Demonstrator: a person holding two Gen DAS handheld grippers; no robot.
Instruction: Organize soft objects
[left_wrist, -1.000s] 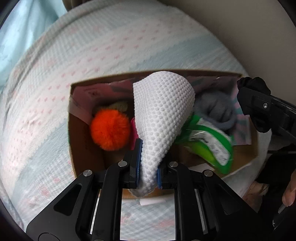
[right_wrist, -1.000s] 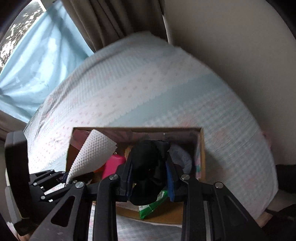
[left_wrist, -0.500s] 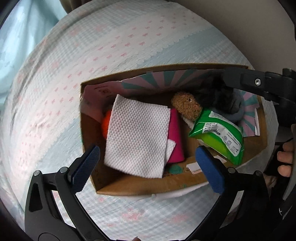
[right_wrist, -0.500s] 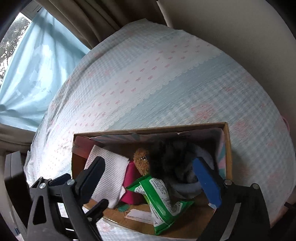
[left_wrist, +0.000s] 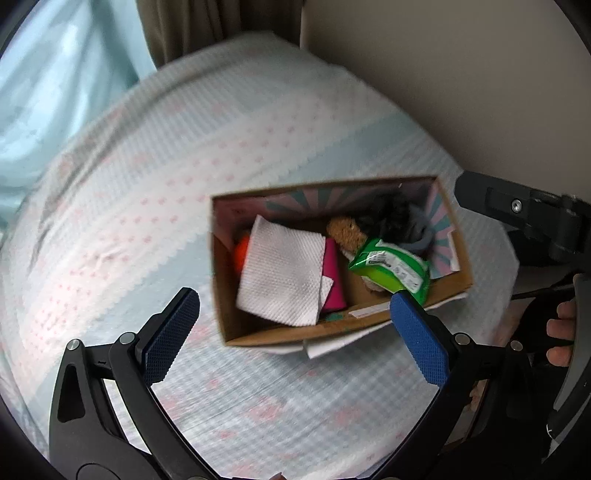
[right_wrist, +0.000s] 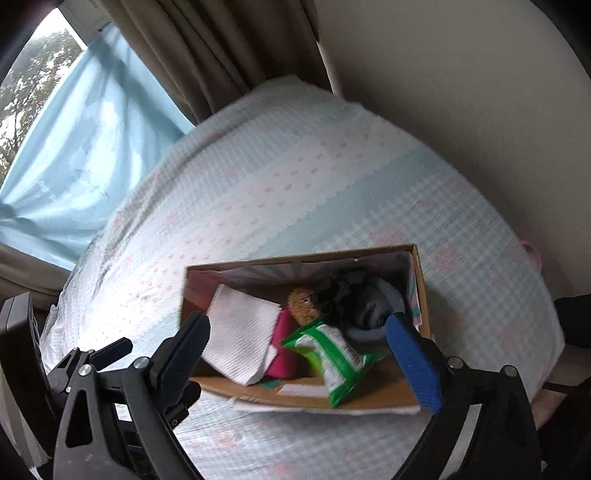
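A cardboard box (left_wrist: 295, 334) (right_wrist: 295, 397) sits on the bed. In it lie a white textured cloth (left_wrist: 282, 280) (right_wrist: 240, 339), a pink item (left_wrist: 332, 280) (right_wrist: 284, 347), an orange pom-pom (left_wrist: 241, 253), a brown plush (left_wrist: 345, 232) (right_wrist: 303, 301), a green wipes pack (left_wrist: 391, 267) (right_wrist: 332, 354), a black fuzzy item (left_wrist: 389, 218) (right_wrist: 338, 291) and a grey sock (right_wrist: 373, 314). My left gripper (left_wrist: 293, 328) is open and empty above the box's near side. My right gripper (right_wrist: 295, 350) is open and empty above the box.
The bed has a pale blue and white cover with pink marks (left_wrist: 122, 229) (right_wrist: 295, 177). Brown curtains (right_wrist: 207, 48) and a blue sheer curtain (right_wrist: 81, 140) hang behind. A beige wall (left_wrist: 461, 74) runs along the right side.
Both grippers opened: the left let the white cloth fall into the box, the right let go of the black fuzzy item. Both then pulled back and up from the box.
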